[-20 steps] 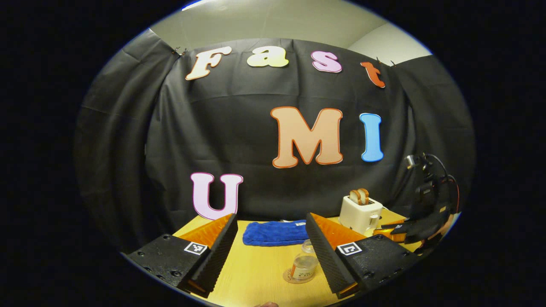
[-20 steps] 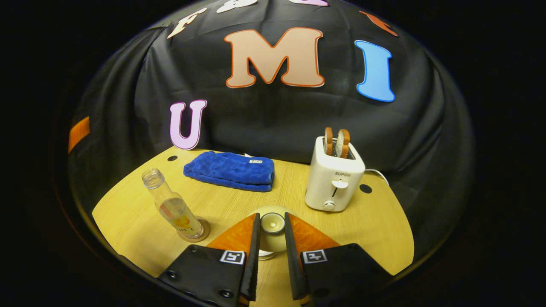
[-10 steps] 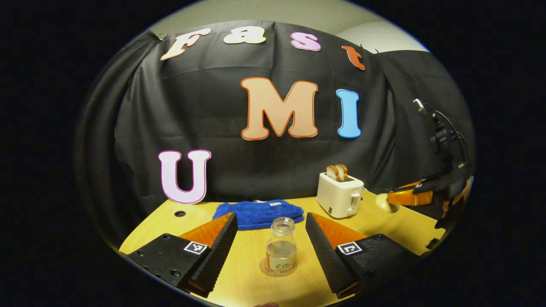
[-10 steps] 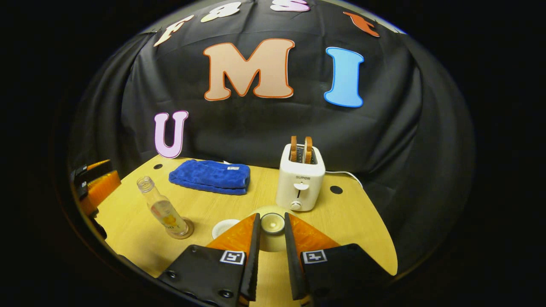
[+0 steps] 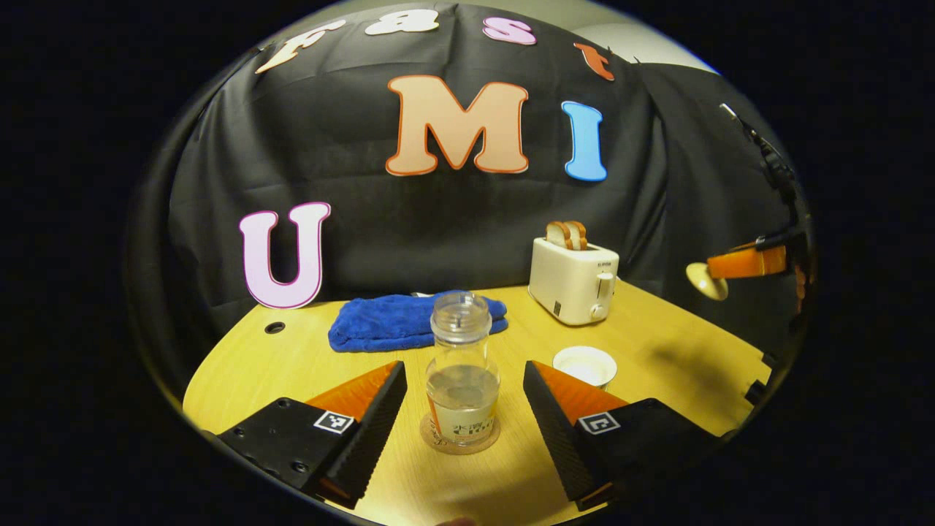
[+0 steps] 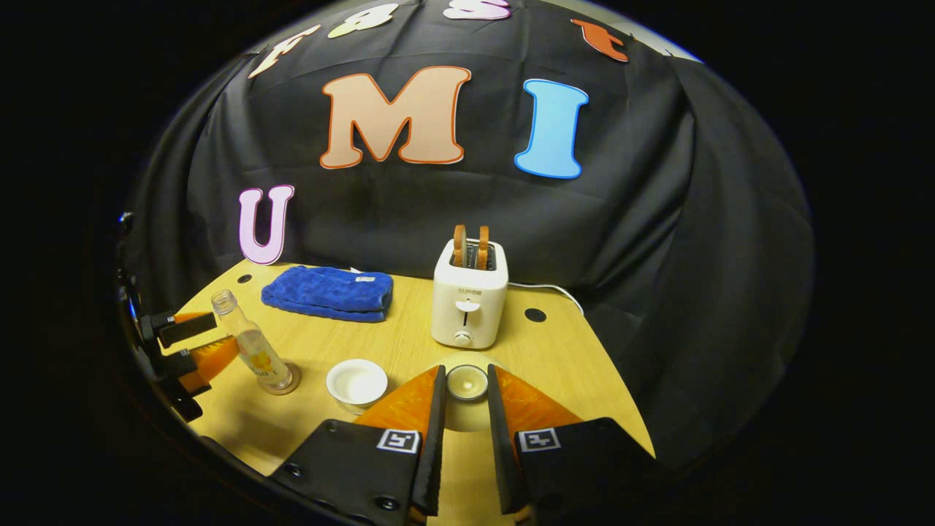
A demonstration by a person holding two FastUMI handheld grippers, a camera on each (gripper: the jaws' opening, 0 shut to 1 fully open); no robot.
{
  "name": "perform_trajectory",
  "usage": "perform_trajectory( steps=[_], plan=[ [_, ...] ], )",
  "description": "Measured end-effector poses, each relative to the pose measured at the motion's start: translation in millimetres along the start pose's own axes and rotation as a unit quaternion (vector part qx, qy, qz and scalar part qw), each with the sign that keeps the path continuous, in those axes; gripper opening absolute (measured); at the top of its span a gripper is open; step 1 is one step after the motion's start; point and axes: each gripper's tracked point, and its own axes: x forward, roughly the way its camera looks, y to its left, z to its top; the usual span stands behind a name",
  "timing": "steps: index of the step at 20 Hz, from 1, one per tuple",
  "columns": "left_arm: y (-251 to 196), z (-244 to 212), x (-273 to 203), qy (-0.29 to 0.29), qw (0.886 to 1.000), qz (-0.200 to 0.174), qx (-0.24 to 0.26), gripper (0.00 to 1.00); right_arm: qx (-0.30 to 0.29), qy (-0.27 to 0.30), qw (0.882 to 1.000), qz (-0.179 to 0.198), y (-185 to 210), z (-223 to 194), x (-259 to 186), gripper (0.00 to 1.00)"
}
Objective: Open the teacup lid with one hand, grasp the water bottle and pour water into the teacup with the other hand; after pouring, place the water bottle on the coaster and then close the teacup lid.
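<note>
A clear water bottle [image 5: 462, 372], uncapped and partly filled, stands upright on a round coaster [image 5: 460, 440]. My left gripper [image 5: 464, 365] is open, one finger on each side of the bottle with a gap on both sides. To the bottle's right sits the white teacup [image 5: 584, 364], uncovered. In the right gripper view my right gripper [image 6: 466, 371] is shut on the knob of the cream teacup lid [image 6: 467, 383], held in the air to the right of the teacup [image 6: 356, 383]. The left gripper view shows that lid [image 5: 705, 281] hanging high at the far right.
A white toaster [image 5: 573, 281] with two slices of toast stands at the back right of the wooden table [image 5: 657, 351]. A folded blue towel [image 5: 409, 321] lies behind the bottle. The table's right edge runs close beneath the raised lid.
My left gripper has come down and forward so that the bottle stands between its fingers. My right gripper has lifted the lid up and to the right, uncovering the teacup.
</note>
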Motion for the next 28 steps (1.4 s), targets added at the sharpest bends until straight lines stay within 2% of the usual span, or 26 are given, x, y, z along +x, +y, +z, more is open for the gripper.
perform_trajectory(
  steps=[7, 8, 13, 23, 24, 28],
  plan=[
    [-1, -34, 23, 0.027, 1.0, -0.003, -0.002, 0.95, -0.011, 0.01, 1.0, -0.026, -21, -9, -13, 0.35],
    [0, -36, 28, 0.027, 1.0, -0.002, -0.001, 0.95, -0.012, 0.012, 0.999, -0.028, -23, -11, -14, 0.33],
    [4, -50, 44, 0.04, 0.999, 0.002, -0.003, 0.95, -0.021, 0.014, 0.999, -0.03, -25, -12, -19, 0.35],
    [4, -66, 40, 0.051, 0.999, 0.002, 0.0, 0.78, -0.03, 0.018, 0.999, -0.017, -12, -15, -17, 0.34],
    [4, -66, 42, 0.052, 0.999, 0.002, 0.004, 0.74, -0.031, 0.017, 0.999, -0.016, -10, -14, -17, 0.35],
    [8, -65, 39, 0.07, 0.996, 0.003, 0.052, 0.71, -0.029, 0.013, 0.999, -0.011, -8, -14, -16, 0.33]
  ],
)
